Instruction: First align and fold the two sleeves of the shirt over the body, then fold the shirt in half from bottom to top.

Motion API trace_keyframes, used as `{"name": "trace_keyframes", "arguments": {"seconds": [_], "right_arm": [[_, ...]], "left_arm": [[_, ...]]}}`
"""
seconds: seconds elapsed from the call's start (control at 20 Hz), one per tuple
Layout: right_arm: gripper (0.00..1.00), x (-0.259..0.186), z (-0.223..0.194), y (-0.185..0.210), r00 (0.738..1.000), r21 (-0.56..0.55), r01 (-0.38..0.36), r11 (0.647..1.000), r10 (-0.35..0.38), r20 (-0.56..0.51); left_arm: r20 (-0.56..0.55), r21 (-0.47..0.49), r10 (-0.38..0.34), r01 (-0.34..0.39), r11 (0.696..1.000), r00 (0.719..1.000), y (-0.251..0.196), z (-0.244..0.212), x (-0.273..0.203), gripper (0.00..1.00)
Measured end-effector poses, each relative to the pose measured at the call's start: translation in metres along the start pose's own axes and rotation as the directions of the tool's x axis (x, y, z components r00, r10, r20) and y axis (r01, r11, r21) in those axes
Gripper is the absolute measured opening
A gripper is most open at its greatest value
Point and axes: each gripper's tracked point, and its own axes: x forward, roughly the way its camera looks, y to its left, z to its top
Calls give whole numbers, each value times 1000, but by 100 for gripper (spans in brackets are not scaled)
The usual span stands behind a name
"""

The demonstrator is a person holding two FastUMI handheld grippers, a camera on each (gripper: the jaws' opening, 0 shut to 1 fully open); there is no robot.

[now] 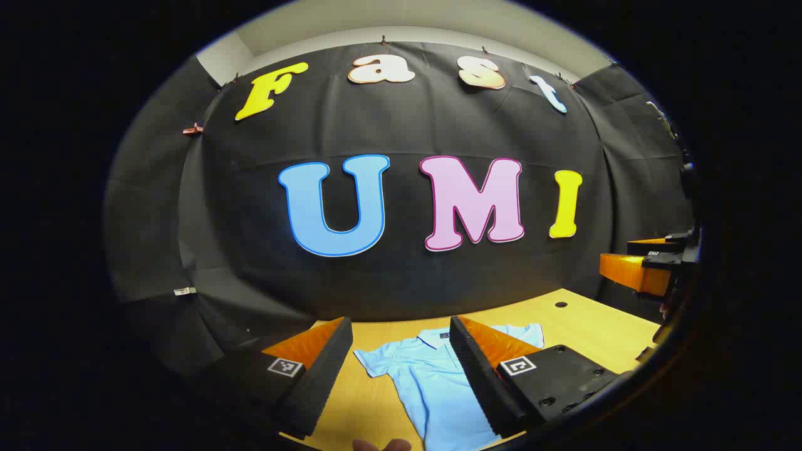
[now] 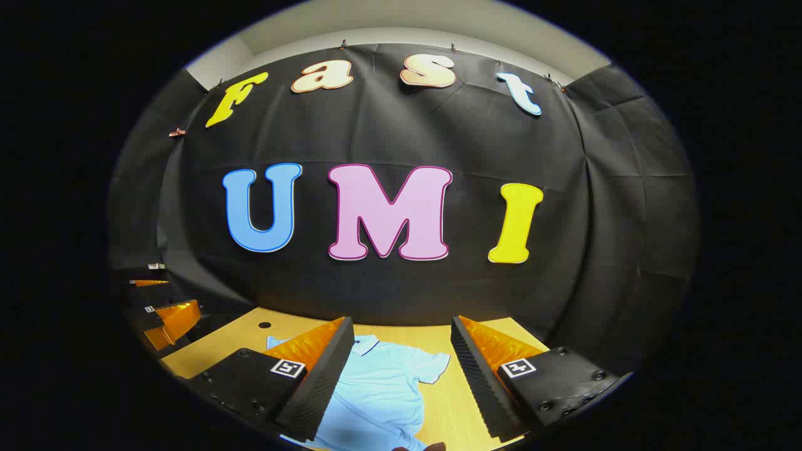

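We see the shirt (image 1: 432, 388) flat on the table (image 1: 589, 319), collar twd the wall, sleeves spread out. Left gripper (image 1: 401, 369) above it, fingers wide apart, nothing held. Right gripper (image 2: 401, 369) same, apart & empty, over shirt's other side

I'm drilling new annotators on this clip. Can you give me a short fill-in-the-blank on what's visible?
1. The shirt lies flat on the ___.
2. Both sleeves are spread out, not yet ___.
3. The left gripper and right gripper both have their jaws ___.

Missing words: table; folded; open
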Motion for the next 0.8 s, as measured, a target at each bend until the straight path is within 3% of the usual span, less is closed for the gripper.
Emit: {"name": "trace_keyframes", "arguments": {"seconds": [0.8], "right_arm": [[97, 6, -7, 10, 1000, -16, -16, 1000, 15, -21]], "left_arm": [[10, -1, -8, 8, 1000, 1000, -2, 0, 8, 98]]}}
